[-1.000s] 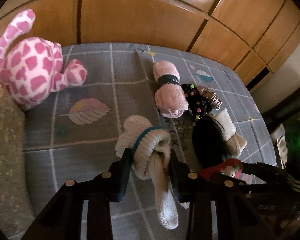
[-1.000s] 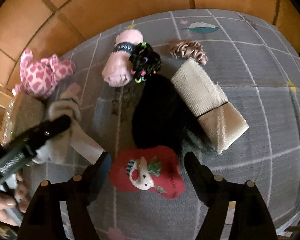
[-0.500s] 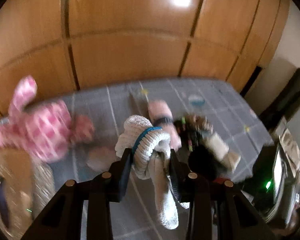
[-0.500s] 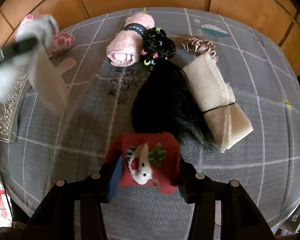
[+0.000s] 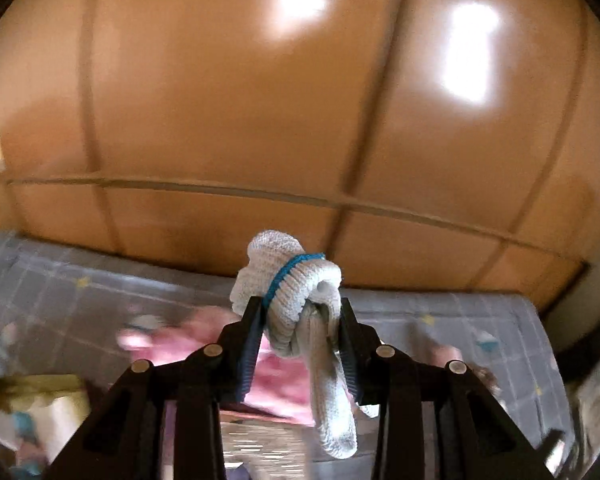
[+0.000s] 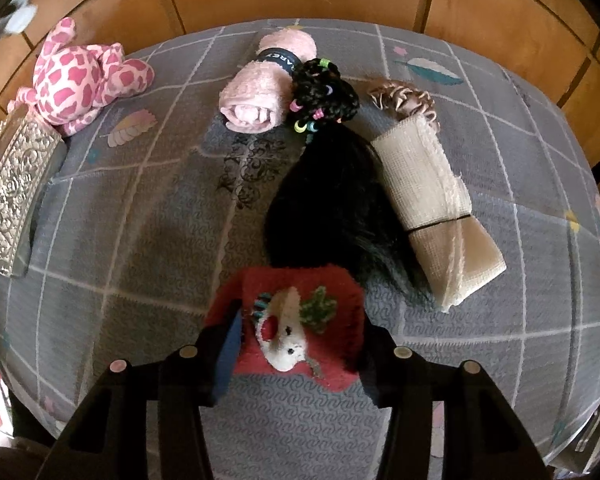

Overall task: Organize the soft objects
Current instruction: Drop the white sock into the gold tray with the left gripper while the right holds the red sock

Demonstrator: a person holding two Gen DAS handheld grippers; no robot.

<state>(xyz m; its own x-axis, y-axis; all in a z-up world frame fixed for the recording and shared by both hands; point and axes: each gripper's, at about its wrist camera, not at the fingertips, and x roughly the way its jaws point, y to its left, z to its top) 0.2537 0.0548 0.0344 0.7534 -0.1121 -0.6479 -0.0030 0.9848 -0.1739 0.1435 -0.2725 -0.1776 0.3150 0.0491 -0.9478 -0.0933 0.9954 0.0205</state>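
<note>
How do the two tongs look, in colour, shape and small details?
Both the left tongs and the right tongs are black, built from angular strut-like frames that widen toward the camera. Each frame carries four round metallic rivets. The flat fingers bear blue inner pads, ribbed on the left one. No cables, sleeves or markings show.

The left wrist view looks forward and slightly up, mostly at wooden panels (image 5: 300, 120) (blurred). The right wrist view looks steeply down, close over the grey bedspread (image 6: 140, 220); both probably share its far edge.
</note>
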